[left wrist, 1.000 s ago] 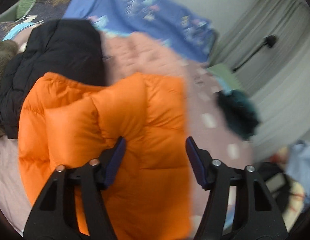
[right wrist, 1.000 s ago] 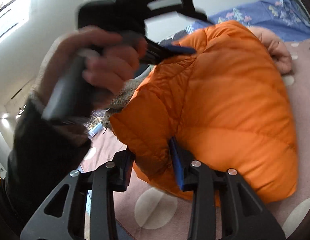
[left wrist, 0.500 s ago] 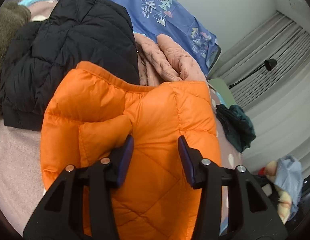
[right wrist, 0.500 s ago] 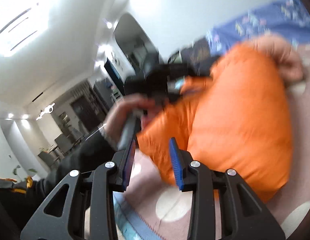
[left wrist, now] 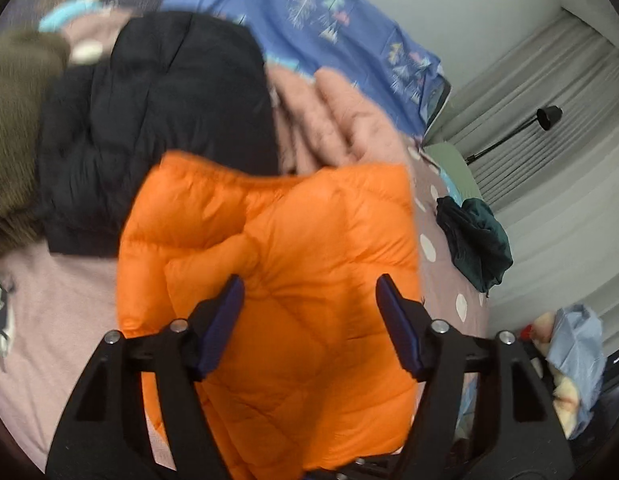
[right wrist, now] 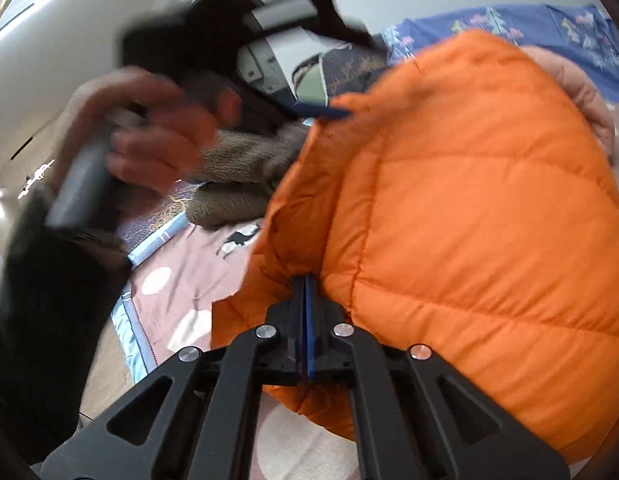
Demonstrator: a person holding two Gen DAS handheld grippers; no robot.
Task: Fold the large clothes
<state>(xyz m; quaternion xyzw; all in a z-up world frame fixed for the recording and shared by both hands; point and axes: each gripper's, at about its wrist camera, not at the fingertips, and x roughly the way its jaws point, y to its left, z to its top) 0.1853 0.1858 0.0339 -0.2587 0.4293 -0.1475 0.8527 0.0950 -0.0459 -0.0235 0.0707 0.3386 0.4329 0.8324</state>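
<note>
- Orange puffer jacket (left wrist: 293,280) lies bunched and folded on a pink spotted bedsheet (left wrist: 57,304), its far edge against a black quilted jacket (left wrist: 149,120) and a pink padded garment (left wrist: 341,120).
- Left gripper (left wrist: 309,300) hangs over the jacket's middle; its jaws have just been opening and now stand spread, the blue pads clear of the fabric.
- Right gripper (right wrist: 305,292) has just been closing and is now pressed together on a fold at the orange jacket's near edge.
- A hand (right wrist: 149,140) in a dark sleeve holds the left gripper's handle beside a brown fleecy garment (right wrist: 245,176).
</note>
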